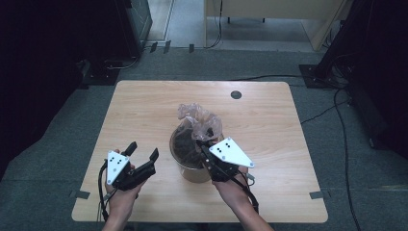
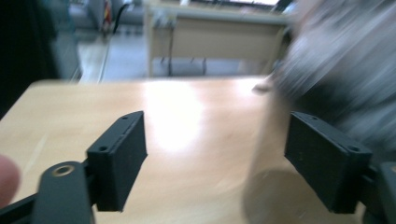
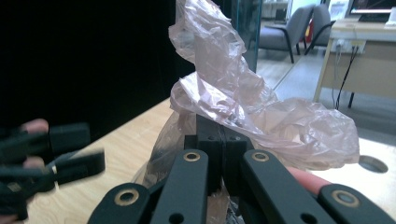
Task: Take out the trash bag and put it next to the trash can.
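At the near left of the wooden table (image 1: 144, 110), the left gripper (image 1: 142, 150) hangs over bare wood with its jaws spread wide and nothing between them; its own view is blurred. Just right of it, near the table's middle, stands a round tub (image 1: 192, 172) lined with a thin pinkish plastic bag (image 1: 199, 118), whose crumpled top rises above the rim. At the tub's near right edge, the right gripper (image 1: 206, 143) has its jaws pressed together, pinching the bag's film.
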### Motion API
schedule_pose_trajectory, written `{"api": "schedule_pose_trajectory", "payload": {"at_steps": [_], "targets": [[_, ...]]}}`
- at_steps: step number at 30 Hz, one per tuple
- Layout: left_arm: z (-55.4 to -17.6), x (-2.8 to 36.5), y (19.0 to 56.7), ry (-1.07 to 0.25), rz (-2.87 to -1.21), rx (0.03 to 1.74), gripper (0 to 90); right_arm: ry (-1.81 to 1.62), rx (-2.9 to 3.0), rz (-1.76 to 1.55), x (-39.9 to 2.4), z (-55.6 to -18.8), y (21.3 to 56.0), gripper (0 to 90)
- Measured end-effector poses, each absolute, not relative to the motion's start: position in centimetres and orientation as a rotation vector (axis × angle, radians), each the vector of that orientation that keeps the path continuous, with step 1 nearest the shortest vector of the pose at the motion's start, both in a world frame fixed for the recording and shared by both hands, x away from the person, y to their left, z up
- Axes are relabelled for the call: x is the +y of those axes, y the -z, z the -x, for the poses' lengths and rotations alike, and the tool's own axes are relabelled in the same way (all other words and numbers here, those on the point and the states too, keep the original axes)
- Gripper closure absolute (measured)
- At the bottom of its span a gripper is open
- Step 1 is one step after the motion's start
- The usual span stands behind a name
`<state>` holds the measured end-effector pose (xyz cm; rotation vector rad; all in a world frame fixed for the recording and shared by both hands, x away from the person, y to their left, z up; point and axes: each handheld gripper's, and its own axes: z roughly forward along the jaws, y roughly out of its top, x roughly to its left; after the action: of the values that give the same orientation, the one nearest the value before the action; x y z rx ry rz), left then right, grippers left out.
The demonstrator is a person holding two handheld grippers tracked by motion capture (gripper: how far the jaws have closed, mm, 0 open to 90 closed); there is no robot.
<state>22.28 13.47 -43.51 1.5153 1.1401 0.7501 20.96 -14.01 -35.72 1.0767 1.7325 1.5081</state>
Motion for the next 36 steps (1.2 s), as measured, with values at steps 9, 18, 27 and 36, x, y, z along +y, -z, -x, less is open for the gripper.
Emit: {"api": "schedule_pose_trajectory", "payload": {"at_steps": [9,18,27,36], "targets": [[-23.0,17.1,48.0,-0.787,-1.593,1.375,17.4,-1.539,1.658,-1.042,-14.9,-20.9,34.0,90.0],[-23.4,18.9,50.5,-0.751,-1.687,1.482,9.6,-1.555,1.594,-1.031,-16.3,-20.8,32.4,90.0],[-23.8,19.0,52.1,-0.808,-1.791,1.526,9.6,-1.546,1.509,-1.047,-19.1,-20.5,30.7,90.0],[-24.1,19.2,52.3,-0.714,-1.834,1.581,9.7,-1.467,1.442,-1.118,-23.9,-20.4,30.7,90.0]]}}
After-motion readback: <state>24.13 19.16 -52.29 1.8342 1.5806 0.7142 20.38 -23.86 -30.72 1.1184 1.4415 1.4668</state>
